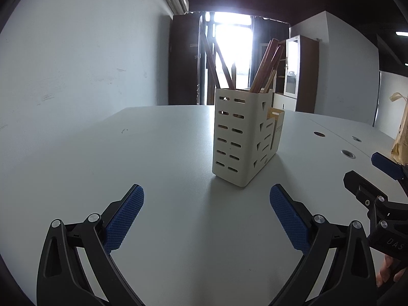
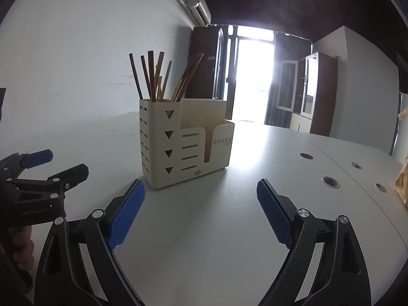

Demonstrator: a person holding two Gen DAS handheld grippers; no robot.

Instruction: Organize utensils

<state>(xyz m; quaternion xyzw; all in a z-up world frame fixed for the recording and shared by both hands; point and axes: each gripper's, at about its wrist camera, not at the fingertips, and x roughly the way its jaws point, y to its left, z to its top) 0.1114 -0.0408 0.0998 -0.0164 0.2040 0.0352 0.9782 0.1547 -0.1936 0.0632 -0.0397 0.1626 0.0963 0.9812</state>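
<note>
Your left tool (image 1: 206,209) and right tool (image 2: 201,205) both hover low over the white bench (image 2: 229,229), fingers spread wide apart and holding nothing. The cream utensil holder (image 2: 178,148) stands upright on the bench just ahead of both tools, toward the left from your right tool. Wooden chopsticks (image 2: 158,76) stand bunched and leaning in its tall slotted compartment; the lower compartments beside it show no contents. A brown paper bag (image 1: 401,137) sits at the bench's right edge.
</note>
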